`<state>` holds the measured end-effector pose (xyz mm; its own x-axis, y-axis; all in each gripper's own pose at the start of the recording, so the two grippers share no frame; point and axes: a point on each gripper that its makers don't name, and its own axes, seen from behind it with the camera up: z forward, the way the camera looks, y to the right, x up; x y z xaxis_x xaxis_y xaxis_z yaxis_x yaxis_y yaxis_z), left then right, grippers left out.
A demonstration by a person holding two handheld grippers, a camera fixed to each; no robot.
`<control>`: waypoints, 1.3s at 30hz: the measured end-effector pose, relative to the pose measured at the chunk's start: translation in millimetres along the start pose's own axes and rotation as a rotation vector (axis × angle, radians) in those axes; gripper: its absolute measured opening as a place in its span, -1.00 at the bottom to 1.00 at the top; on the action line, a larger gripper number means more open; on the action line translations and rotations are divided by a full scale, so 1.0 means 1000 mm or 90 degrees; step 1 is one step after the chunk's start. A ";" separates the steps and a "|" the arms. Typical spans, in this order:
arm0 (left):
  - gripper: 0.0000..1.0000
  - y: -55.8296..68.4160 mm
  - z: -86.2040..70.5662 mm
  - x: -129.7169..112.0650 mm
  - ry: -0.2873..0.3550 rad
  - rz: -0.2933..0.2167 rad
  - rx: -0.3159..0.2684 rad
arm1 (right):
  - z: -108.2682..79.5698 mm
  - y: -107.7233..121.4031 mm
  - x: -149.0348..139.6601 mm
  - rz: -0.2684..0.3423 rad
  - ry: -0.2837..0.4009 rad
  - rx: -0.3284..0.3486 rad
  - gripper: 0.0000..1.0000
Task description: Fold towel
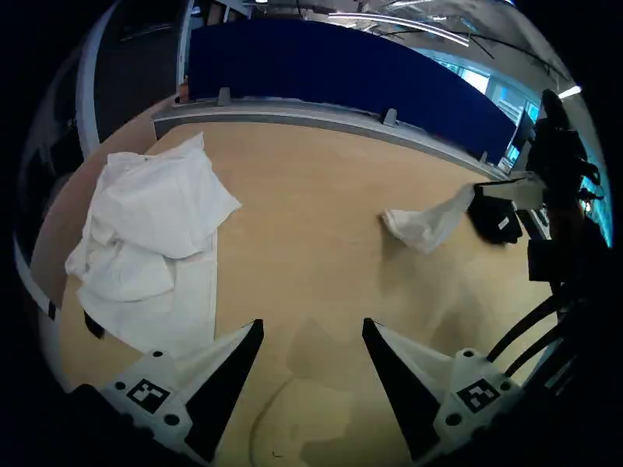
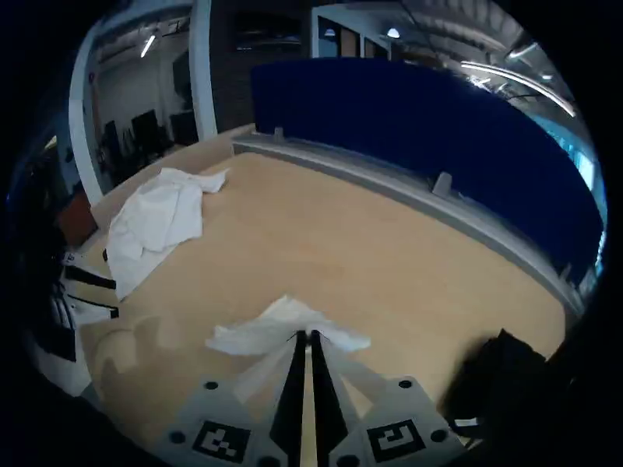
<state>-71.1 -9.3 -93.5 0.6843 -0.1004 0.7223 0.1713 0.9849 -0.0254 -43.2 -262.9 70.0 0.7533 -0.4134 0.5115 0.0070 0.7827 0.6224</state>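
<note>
1. A wide, pale wood counter [image 1: 327,202] runs across the room and takes up most of both views.
2. A long dark blue partition [image 2: 436,132] stands upright along the counter's far edge, on a grey rail.
3. A rumpled pile [image 1: 148,233] of white cloth lies on the counter at the left of the left gripper view. Its layers overlap loosely, and one flat sheet sits underneath.
4. The towel [image 2: 280,327], small and white, is well apart from the pile, toward the counter's other end. In the left gripper view one end is lifted and the other droops toward the wood, with a shadow below it.
5. The right hand-held gripper [image 2: 305,336] is clenched on the towel, its two fingers pressed together with a fold of cloth pinched between them.
6. The left hand-held gripper [image 1: 311,323] is released, fingers spread wide with bare counter between them. It touches nothing and sits near the pile's lower edge.
7. A black object [image 2: 506,373], too dark to identify, sits at the counter's right edge in the right gripper view.
</note>
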 end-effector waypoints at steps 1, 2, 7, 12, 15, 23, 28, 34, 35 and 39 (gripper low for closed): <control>0.89 0.001 0.000 0.001 0.001 0.000 -0.001 | -0.005 0.004 0.008 0.000 0.009 -0.003 -0.89; 0.89 0.001 -0.001 0.003 0.003 0.001 -0.002 | -0.010 0.009 0.018 0.000 0.018 -0.006 -0.90; 0.89 0.004 -0.001 0.009 0.010 0.004 -0.004 | -0.028 0.032 0.039 -0.001 0.034 -0.019 -0.90; 0.89 0.006 -0.001 0.008 0.008 0.004 -0.005 | -0.031 0.040 0.022 -0.003 0.012 -0.026 -0.90; 0.89 0.006 -0.001 0.005 0.004 0.004 -0.004 | -0.027 0.035 0.008 0.004 0.002 -0.021 -0.90; 0.89 0.005 0.000 0.005 0.000 0.006 -0.003 | -0.019 0.030 -0.008 0.019 -0.006 -0.015 -0.90; 0.89 0.006 0.001 0.005 -0.001 0.006 -0.004 | -0.019 0.033 -0.014 0.017 -0.014 -0.018 -0.88; 0.89 0.007 0.001 0.005 -0.002 0.008 -0.003 | -0.013 0.036 -0.041 0.004 -0.044 -0.029 -0.07; 0.89 0.007 0.002 0.005 -0.002 0.008 -0.003 | -0.012 0.035 -0.046 0.002 -0.049 -0.028 -0.06; 0.89 0.006 0.003 0.005 -0.004 0.008 -0.002 | -0.008 0.031 -0.059 0.013 -0.058 -0.020 -0.04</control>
<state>-68.9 -3.1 -87.9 0.6823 -0.0873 0.7258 0.1654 0.9855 -0.0369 -82.2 -210.5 54.3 0.6905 -0.4367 0.5766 0.0140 0.8051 0.5929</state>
